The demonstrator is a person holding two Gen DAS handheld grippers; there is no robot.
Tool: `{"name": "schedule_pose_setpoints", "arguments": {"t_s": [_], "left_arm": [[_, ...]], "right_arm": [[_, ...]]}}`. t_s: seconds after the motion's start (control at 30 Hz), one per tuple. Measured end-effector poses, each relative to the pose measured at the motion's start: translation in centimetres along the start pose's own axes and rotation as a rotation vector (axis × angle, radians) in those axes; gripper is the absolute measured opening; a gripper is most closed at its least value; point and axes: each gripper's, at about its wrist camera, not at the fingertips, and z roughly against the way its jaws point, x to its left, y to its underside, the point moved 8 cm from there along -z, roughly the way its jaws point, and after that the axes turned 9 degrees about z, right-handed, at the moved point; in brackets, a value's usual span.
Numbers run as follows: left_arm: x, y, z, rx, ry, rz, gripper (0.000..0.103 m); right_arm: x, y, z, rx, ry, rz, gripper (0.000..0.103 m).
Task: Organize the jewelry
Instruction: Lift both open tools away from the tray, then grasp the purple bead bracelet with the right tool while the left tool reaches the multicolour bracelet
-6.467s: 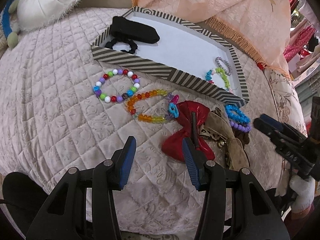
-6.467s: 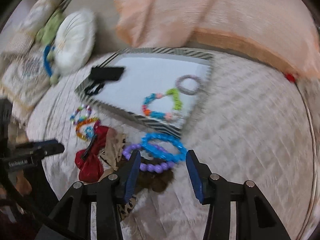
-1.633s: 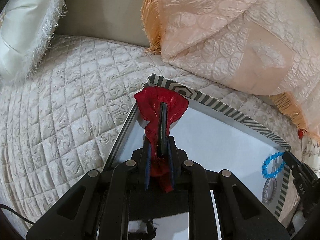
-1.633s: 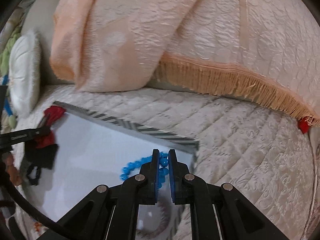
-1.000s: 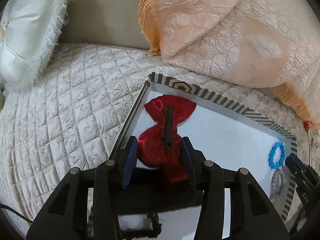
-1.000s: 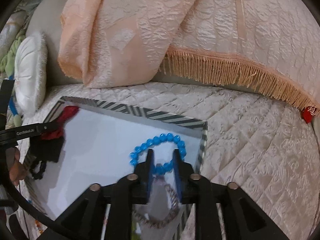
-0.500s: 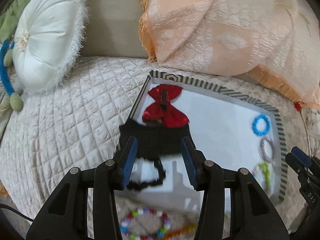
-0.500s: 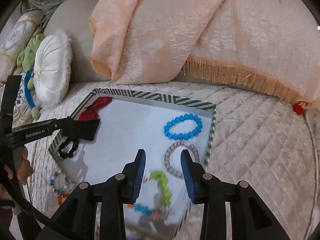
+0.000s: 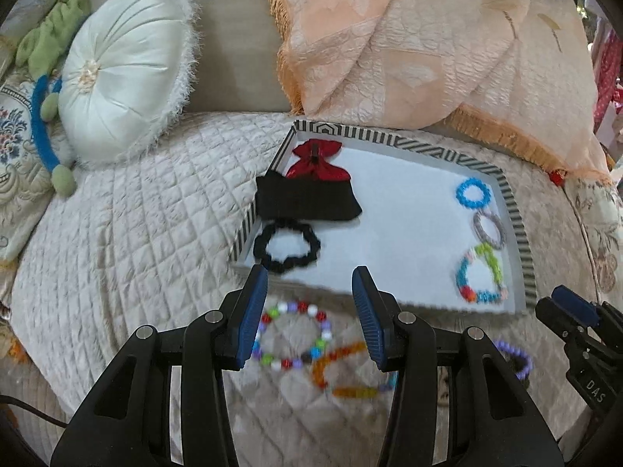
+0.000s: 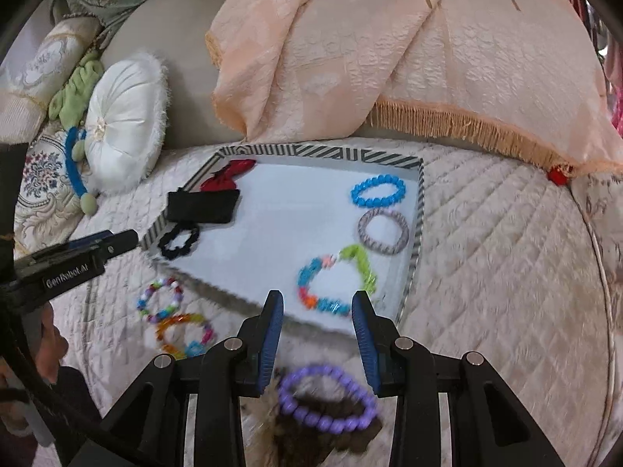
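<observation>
- We record the quilted bed cover (image 10: 506,272) as the work surface; the striped tray (image 10: 416,241) lies on it below the peach blanket (image 10: 350,58).
- Inside the tray we see a red bow (image 9: 317,161) and black pouch (image 9: 307,200) along the left side, with a black scrunchie (image 9: 287,247) below them; a blue bracelet (image 10: 377,191), a grey ring bracelet (image 10: 383,230) and a mixed-colour bracelet (image 10: 335,280) line the right side.
- Outside the tray, on the quilt: a multicolour bead bracelet (image 9: 294,334), an orange bracelet (image 9: 346,369) and a purple bracelet (image 10: 327,401).
- Left gripper (image 9: 309,319): jaws spread wide, holding nothing; the multicolour bead bracelet lies flat just beyond and below its tips, centred between them.
- Right gripper (image 10: 317,344): jaws spread wide, holding nothing; the purple bracelet lies between and beneath its fingers, long axis running left to right.
- We judge each claw nearest its own bracelet; the tray lies straight ahead of both.
</observation>
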Motion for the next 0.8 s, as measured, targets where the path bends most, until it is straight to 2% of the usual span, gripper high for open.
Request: {"name": "schedule_pose_setpoints", "arguments": {"t_s": [0.27, 0.8], "left_arm": [[0.2, 3.2, 2.3, -0.001, 0.015, 0.004, 0.045], [0.1, 7.2, 3.9, 0.021, 0.02, -0.001, 0.045]], "right_arm": [[2.2, 2.7, 2.4, 0.013, -0.023, -0.002, 0.035], [2.8, 6.1, 4.8, 0.02, -0.021, -0.028, 0.035]]}}
